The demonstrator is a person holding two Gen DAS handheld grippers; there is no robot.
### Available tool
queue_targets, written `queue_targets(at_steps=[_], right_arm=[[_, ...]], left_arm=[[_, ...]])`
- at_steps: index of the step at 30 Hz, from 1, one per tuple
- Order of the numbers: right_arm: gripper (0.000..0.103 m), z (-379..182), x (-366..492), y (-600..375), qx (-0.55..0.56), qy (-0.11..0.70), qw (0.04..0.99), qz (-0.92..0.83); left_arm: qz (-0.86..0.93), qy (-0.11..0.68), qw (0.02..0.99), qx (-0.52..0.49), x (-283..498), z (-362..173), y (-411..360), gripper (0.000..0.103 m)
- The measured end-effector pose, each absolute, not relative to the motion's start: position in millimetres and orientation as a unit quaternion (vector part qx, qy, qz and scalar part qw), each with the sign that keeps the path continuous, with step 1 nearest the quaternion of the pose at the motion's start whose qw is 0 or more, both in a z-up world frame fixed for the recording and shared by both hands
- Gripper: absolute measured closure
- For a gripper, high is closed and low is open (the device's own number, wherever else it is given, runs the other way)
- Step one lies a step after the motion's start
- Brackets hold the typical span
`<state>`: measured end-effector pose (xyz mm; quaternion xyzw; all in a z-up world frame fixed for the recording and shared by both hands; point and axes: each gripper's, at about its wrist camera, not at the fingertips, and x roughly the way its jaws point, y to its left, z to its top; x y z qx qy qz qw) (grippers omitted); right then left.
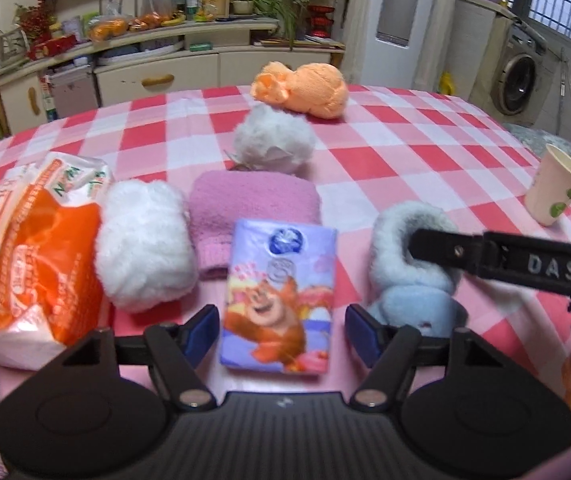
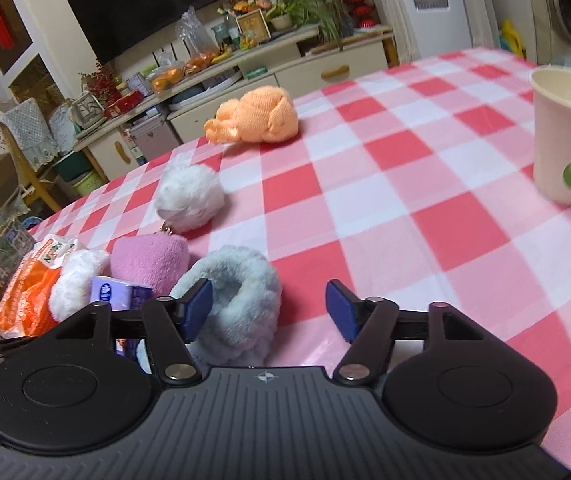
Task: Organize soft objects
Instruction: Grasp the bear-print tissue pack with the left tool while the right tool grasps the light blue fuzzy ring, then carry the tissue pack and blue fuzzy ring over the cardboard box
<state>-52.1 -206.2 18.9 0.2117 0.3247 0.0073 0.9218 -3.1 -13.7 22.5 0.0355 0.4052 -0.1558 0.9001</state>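
Note:
A row of soft things lies on the red-and-pink checked tablecloth (image 1: 405, 152). In the left wrist view it runs from an orange-and-white plastic pack (image 1: 25, 256) through a white fluffy ball (image 1: 145, 240), a folded pink cloth (image 1: 253, 208) and a purple cartoon tissue pack (image 1: 279, 296) to a blue-grey fluffy piece (image 1: 405, 248). My left gripper (image 1: 282, 330) is open astride the tissue pack, its pads just clear of the sides. My right gripper (image 2: 269, 308) is open, its left pad against the blue-grey fluffy piece (image 2: 237, 300). Farther back lie a white pom-pom (image 1: 273, 144) and an orange knitted bundle (image 1: 305, 88).
A paper cup (image 2: 565, 136) with a green leaf print stands upright at the right of the table. Behind the table's far edge runs a cluttered low cabinet (image 1: 205, 60), with a washing machine (image 1: 517, 76) at the right. Bare cloth (image 2: 405, 208) spreads between the cup and the soft things.

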Motion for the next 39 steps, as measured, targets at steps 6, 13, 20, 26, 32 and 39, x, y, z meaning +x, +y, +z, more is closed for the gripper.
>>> queue_targets(at_steps=[6, 13, 20, 26, 32, 39], right_arm=[[0.021, 12, -49, -204, 0.228, 0.334, 0.914, 0.015], [0.044, 13, -46, -195, 0.200, 0.334, 0.921, 0.017], [0.071, 14, -43, -182, 0.159, 0.328, 0.931, 0.030], [0.079, 17, -46, -175, 0.139, 0.313, 0.939, 0.028], [0.081, 23, -54, -172, 0.131, 0.288, 0.948, 0.022], [0.082, 31, -67, -165, 0.120, 0.259, 0.958, 0.010]], left_arm=[[-0.140, 0.405, 0.903, 0.034, 3, 20, -12, 0.044], [-0.135, 0.403, 0.904, 0.035, 2, 21, -13, 0.051], [-0.134, 0.405, 0.904, 0.032, -4, 21, -9, 0.052], [-0.132, 0.411, 0.902, 0.012, -9, 24, 3, 0.052], [-0.138, 0.402, 0.905, -0.002, -16, 35, 13, 0.052], [-0.146, 0.388, 0.910, -0.020, -24, 50, 27, 0.052]])
